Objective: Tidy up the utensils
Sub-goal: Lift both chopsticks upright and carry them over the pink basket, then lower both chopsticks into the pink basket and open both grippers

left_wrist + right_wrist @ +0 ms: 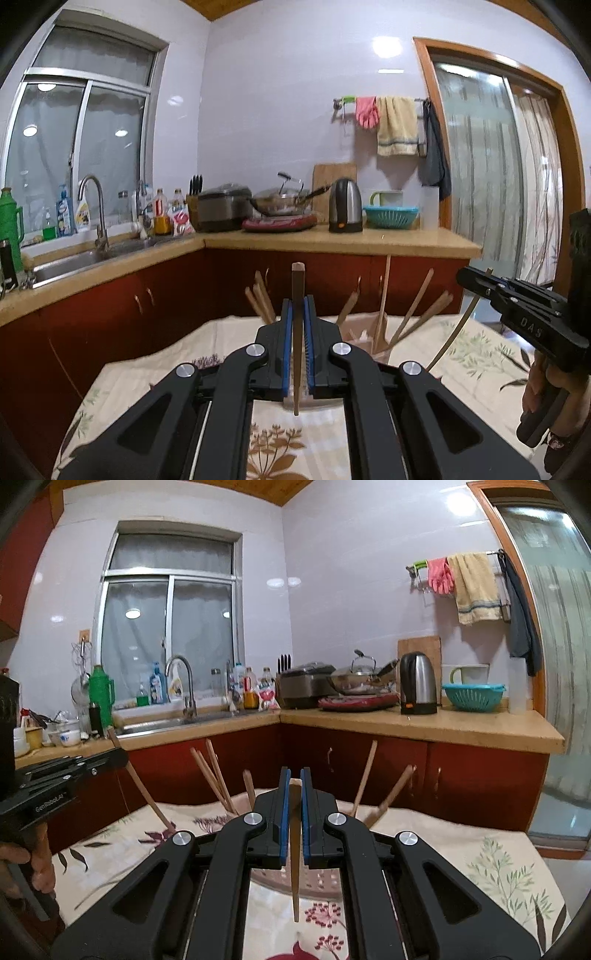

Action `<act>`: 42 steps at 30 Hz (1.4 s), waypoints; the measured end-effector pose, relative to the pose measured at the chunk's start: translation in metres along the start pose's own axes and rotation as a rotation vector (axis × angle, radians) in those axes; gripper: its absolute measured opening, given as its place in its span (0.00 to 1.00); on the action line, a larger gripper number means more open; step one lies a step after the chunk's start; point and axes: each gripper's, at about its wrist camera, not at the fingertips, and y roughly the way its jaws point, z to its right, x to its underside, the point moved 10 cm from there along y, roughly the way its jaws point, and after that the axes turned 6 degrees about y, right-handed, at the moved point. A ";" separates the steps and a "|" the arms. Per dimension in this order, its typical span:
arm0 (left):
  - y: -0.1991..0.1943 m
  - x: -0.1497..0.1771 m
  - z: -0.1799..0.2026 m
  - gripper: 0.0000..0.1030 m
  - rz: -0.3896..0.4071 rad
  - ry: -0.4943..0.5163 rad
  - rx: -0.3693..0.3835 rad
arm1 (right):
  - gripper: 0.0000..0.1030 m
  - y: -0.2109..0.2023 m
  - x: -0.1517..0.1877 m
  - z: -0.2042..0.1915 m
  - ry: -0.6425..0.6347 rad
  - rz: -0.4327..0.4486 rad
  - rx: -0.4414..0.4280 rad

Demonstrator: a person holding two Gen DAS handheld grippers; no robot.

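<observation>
Wooden chopsticks: we grasp a dark chopstick [297, 314] in the left gripper [297, 325] and a pale chopstick [294, 842] in the right gripper [294, 805], likely mid-sorting; next, lower each into the holder [373, 332].

The right gripper [476, 282] has the letters "DAS" on its black side, seen from the left wrist camera. The left gripper [110, 757] has the name "GenRobot.AI" in small white letters on its black side, seen from the right wrist camera. The bottles [159, 688] by the sink have labels, but they are too small to read.
</observation>
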 end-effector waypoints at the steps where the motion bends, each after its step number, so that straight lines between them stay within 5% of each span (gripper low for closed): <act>1: -0.001 -0.007 -0.001 0.06 0.013 -0.002 0.005 | 0.05 -0.002 -0.007 -0.001 -0.008 0.014 -0.001; 12: -0.006 -0.064 0.002 0.06 0.149 0.031 0.012 | 0.05 -0.003 -0.075 0.002 -0.060 0.150 0.004; 20: 0.015 -0.077 0.003 0.06 0.196 0.048 -0.008 | 0.06 0.029 -0.091 0.010 -0.092 0.177 0.023; 42: 0.092 -0.004 0.004 0.07 0.020 0.008 0.030 | 0.06 0.108 -0.014 0.034 -0.034 0.004 0.045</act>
